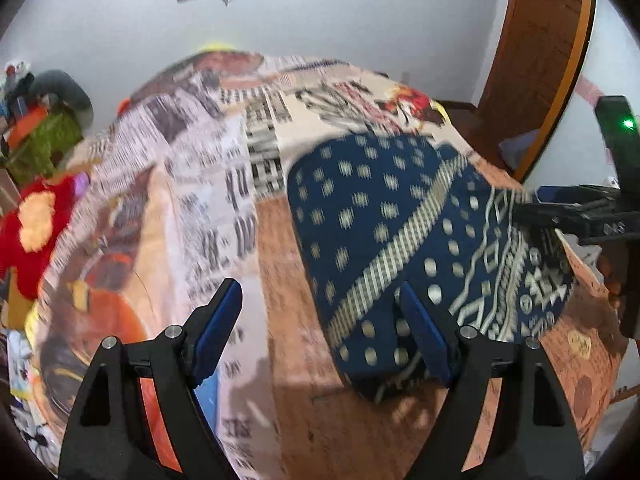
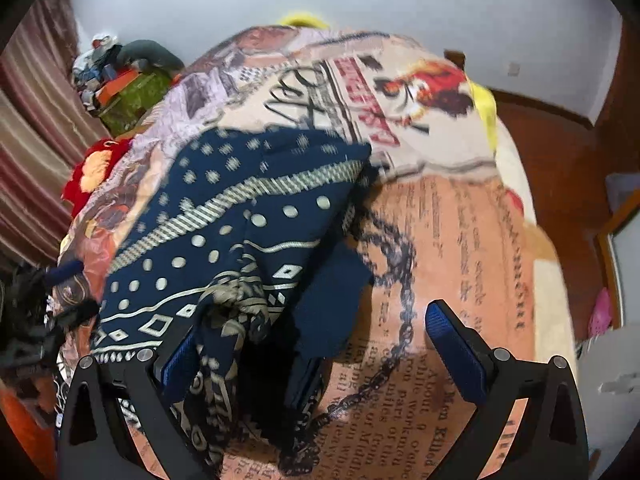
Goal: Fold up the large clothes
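Navy patterned garment [image 1: 400, 236] lies bunched on the bed's printed cover [image 1: 192, 184] — mid-fold, I'd say. Left tongs [image 1: 320, 324] and right tongs [image 2: 316, 344] both gape, gripping nothing — next, pinch an edge.

Matt navy cloth garment [image 1: 384, 216] (woven-looking)

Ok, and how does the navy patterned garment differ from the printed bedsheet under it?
Colour: the navy garment carries cream dots and geometric bands; the bedsheet is beige and orange newspaper print with text and pictures.
Pose: the navy garment lies bunched in layers; the bedsheet is spread out beneath it.
Extent: the navy garment covers only part of the bedsheet.
Both are patterned fabric.
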`<state>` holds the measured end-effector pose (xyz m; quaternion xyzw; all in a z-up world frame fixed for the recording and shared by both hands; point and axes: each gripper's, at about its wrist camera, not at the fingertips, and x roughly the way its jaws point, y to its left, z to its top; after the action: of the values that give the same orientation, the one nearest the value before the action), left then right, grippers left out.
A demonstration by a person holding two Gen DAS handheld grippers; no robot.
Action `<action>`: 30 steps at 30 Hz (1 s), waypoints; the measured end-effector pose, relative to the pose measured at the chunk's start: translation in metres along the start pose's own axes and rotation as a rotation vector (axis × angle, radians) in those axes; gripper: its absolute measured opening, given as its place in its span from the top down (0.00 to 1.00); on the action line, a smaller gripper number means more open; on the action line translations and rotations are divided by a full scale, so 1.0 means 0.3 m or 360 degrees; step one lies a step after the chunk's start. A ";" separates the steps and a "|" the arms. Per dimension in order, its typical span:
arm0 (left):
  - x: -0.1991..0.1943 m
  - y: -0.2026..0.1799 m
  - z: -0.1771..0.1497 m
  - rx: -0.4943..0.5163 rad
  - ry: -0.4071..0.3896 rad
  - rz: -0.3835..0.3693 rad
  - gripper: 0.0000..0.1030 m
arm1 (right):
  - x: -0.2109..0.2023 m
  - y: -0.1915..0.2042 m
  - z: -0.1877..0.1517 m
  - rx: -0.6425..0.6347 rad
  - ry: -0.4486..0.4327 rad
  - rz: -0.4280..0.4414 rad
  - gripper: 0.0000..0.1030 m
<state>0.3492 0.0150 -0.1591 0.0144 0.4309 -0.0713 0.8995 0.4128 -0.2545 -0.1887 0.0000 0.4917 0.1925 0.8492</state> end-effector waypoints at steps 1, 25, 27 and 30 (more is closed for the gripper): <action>0.000 0.010 0.022 -0.0007 -0.0015 -0.0004 0.21 | -0.019 0.010 0.011 -0.0014 -0.0030 0.0004 0.01; 0.433 0.180 0.074 -0.0779 0.0597 -0.0937 0.12 | 0.306 -0.082 0.048 0.0398 0.0422 0.0599 0.01; 0.449 0.179 0.071 -0.0799 0.0604 -0.0957 0.10 | 0.329 -0.069 0.051 0.0418 0.0439 0.0643 0.01; 0.496 0.178 0.061 -0.0857 0.0649 -0.1026 0.08 | 0.353 -0.060 0.055 0.0454 0.0443 0.0691 0.01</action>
<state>0.4629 0.0490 -0.2650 -0.3406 0.5845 -0.2286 0.7001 0.4793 -0.2335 -0.2720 0.1982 0.6140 0.2968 0.7040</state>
